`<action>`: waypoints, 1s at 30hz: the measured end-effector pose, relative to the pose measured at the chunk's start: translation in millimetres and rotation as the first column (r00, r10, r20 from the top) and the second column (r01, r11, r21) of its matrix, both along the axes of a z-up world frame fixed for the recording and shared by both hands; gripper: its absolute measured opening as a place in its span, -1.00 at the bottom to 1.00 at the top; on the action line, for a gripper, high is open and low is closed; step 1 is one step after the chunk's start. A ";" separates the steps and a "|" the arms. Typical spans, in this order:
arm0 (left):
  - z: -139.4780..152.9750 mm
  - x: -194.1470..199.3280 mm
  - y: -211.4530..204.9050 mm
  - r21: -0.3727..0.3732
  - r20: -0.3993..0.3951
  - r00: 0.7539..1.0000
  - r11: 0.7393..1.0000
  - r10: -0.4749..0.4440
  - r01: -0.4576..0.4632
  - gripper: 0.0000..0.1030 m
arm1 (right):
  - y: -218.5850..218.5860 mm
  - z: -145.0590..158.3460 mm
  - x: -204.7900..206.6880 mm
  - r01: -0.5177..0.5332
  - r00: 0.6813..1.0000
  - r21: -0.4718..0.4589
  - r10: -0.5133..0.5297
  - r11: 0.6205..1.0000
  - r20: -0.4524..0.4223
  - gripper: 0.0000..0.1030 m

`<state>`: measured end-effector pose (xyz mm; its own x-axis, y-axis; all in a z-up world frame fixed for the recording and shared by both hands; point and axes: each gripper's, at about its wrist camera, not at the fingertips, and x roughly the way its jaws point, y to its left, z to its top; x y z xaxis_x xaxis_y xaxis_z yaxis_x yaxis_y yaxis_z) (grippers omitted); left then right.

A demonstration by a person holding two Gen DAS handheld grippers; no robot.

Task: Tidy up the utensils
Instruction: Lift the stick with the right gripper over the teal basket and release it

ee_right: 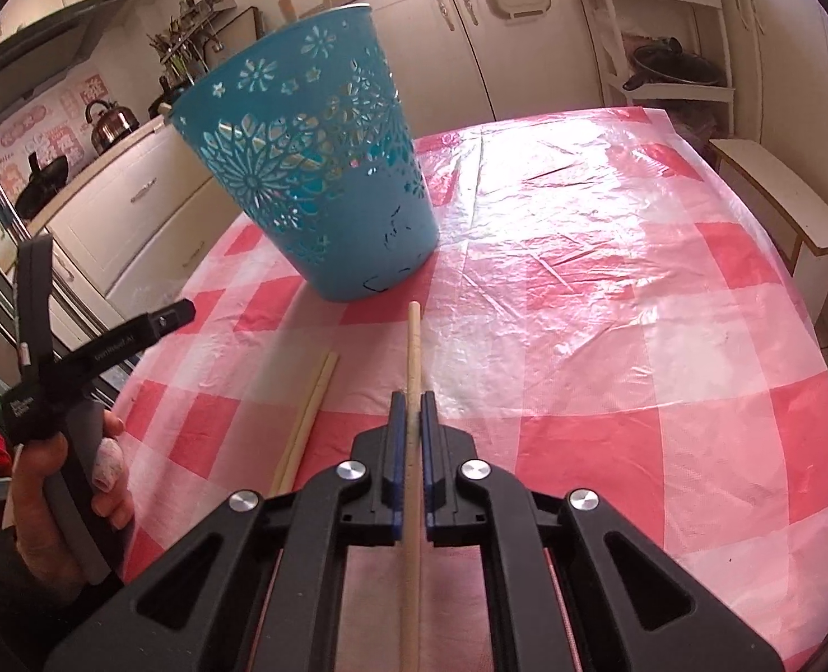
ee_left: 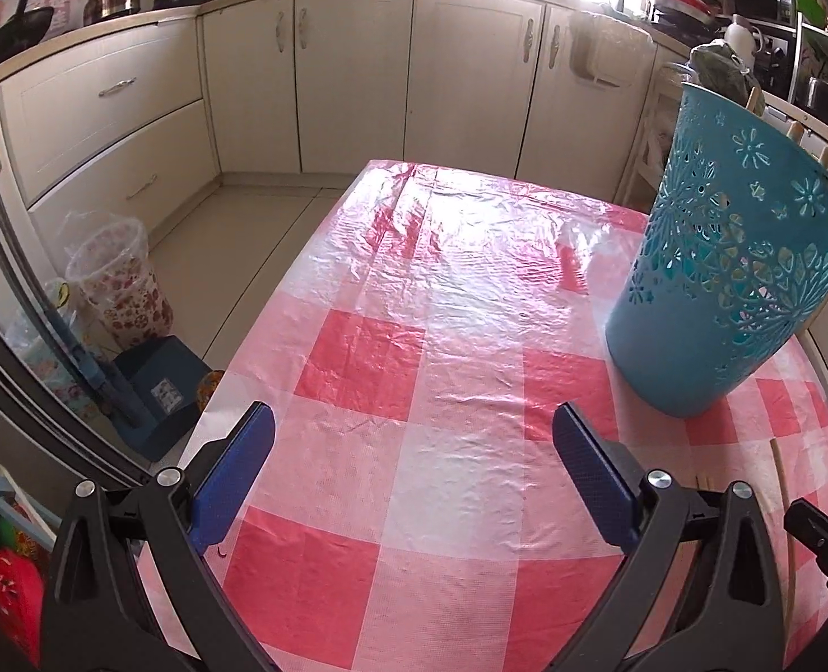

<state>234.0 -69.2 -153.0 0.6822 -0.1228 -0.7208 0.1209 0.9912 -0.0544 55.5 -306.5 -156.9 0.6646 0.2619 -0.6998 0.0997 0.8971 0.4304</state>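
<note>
Right gripper [ee_right: 412, 420]: its blue pads are closing flat on a single wooden stick [ee_right: 412, 347], probably a long chopstick or a thin spoon handle; its far end is too plain to say which.
Stick position: it is running straight forward between the pads, its tip pointing at the foot of the teal cut-out basket [ee_right: 324, 168] and stopping just short of it.
Left gripper [ee_left: 414, 448]: its pads are standing wide apart over the checked tablecloth [ee_left: 414, 308], holding nothing.
Basket: it is standing upright on the table, and in the left wrist view a few wooden handle ends [ee_left: 756, 101] are poking above its rim.
Waiting: 2 pale chopsticks [ee_right: 307, 420] are lying together on the cloth, just beside the gripped stick and apart from it.
Step in hand: lifting the stick and dropping it into the basket, judging by the grip.
Doing it well: the grip is sitting near the middle, so the stick should be balancing; raising it well above the rim, tilting it toward vertical, then loosening only once the lower end is inside.
Risk: the long front end could be knocking the light basket over, so the free left gripper steadying the wall would be helping.
</note>
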 end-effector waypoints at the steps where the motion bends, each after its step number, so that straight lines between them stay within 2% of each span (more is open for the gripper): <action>1: -1.6 1.1 -0.6 0.008 -0.010 1.000 1.000 0.006 -0.006 0.85 | -1.7 1.3 -1.3 0.001 1.000 0.031 -0.001 1.000 0.011 -0.89; 3: -2.9 2.2 -1.4 0.015 -0.017 1.000 1.000 0.001 -0.001 0.85 | -3.5 9.5 -4.8 -0.004 0.999 0.085 0.000 0.996 0.051 -0.89; 10: -2.1 1.6 -0.2 -0.004 -0.016 1.000 1.000 -0.008 0.008 0.85 | -6.0 51.0 -14.3 -0.022 0.983 0.182 -0.012 0.983 0.184 -0.89; 15: -2.5 1.9 -1.9 -0.004 -0.019 1.000 1.000 -0.018 0.018 0.85 | -10.2 101.8 -11.6 -0.030 0.949 0.223 -0.042 0.974 0.313 -0.89; 20: -3.2 2.6 -1.0 -0.006 -0.024 1.000 1.000 -0.015 0.014 0.85 | -6.0 169.0 19.3 -0.020 0.873 0.205 -0.083 0.979 0.481 -0.89; 23: -3.2 2.7 -0.2 -0.013 -0.024 1.000 1.000 -0.016 0.015 0.85 | -2.8 197.2 48.5 0.027 0.824 0.174 -0.120 0.984 0.553 -0.89; 26: -3.4 2.9 0.6 -0.022 -0.024 1.000 1.000 -0.018 0.017 0.85 | 2.0 205.8 84.7 0.097 0.798 0.111 -0.143 0.989 0.585 -0.89; 30: -2.9 1.7 1.4 -0.037 -0.018 1.000 0.999 -0.024 0.023 0.85 | 0.7 190.6 120.5 0.176 0.806 0.054 -0.176 0.983 0.565 -0.89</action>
<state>235.7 -67.7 -155.9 0.6656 -0.1651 -0.7278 0.1428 0.9854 -0.0929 176.0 -305.8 33.7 0.9772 0.1013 -0.1867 -0.0044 0.8885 0.4589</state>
